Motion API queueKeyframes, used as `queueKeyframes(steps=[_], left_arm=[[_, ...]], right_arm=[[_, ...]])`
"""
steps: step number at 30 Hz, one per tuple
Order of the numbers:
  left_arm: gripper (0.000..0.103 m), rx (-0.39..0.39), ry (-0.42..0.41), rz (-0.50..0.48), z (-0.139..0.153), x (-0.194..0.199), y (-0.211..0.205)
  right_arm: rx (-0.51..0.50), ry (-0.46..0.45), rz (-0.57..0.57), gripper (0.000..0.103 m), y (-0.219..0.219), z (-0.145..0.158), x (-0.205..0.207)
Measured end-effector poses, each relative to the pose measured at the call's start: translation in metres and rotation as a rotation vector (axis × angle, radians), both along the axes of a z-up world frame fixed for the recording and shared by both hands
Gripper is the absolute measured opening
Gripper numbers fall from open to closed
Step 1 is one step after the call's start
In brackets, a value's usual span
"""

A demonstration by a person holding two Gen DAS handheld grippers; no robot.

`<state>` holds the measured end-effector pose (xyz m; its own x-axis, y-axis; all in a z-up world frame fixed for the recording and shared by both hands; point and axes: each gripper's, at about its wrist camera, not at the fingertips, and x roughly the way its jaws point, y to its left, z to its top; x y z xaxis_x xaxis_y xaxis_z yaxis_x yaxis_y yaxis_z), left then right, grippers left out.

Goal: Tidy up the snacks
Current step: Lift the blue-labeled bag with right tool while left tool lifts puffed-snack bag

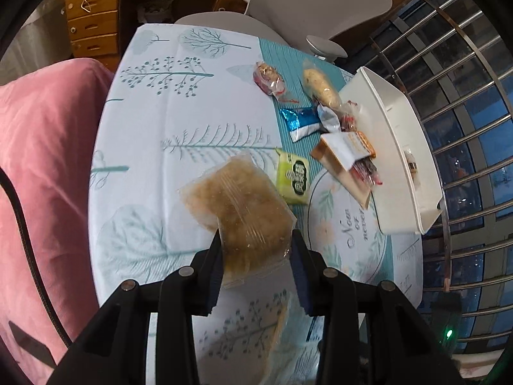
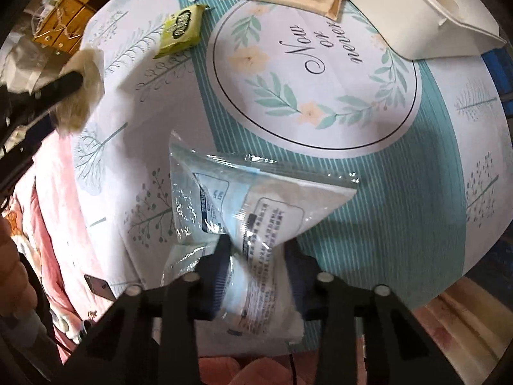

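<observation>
Left gripper clamped on a clear packet of brown crumbly snack, pads pressing its near end, packet lifted clear of the tablecloth and tilted up toward the far left. Seen again from the right wrist view at the far left edge, same packet blurred in black fingers.

Right gripper pointing down, narrowed on a clear plastic packet with printed white labels; film bunched between the pads, upper part fanning out toward the far side, lower part crumpled between the finger arms. Whether clear of the cloth or touching it, cannot tell.

Just right of the brown packet, a small green packet flat on the cloth. Farther right, a tan flat packet with a white-labelled piece on top, beside a red-tinted wrapper. Beyond those, a blue foil wrapper, a long pale bread-like snack in clear wrap, and a round reddish wrapped snack to its left.

White bin along the right edge of the table, rim close to the pile, some wrapped item faintly visible inside. Round printed placemat near the bin, its far edge under the tan packet. Pink cushion off the left side; grey chair at the far end.
</observation>
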<state>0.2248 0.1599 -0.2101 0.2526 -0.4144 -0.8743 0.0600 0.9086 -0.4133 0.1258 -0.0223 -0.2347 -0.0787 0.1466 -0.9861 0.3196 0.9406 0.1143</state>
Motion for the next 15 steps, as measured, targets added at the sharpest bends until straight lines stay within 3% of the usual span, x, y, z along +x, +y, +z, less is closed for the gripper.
queueKeyframes(steps=[15], left_arm=[[0.037,0.025,-0.002,0.097,0.035,-0.067,-0.006]], right_arm=[[0.095,-0.117,0.115,0.006,-0.048,0.049,-0.004]])
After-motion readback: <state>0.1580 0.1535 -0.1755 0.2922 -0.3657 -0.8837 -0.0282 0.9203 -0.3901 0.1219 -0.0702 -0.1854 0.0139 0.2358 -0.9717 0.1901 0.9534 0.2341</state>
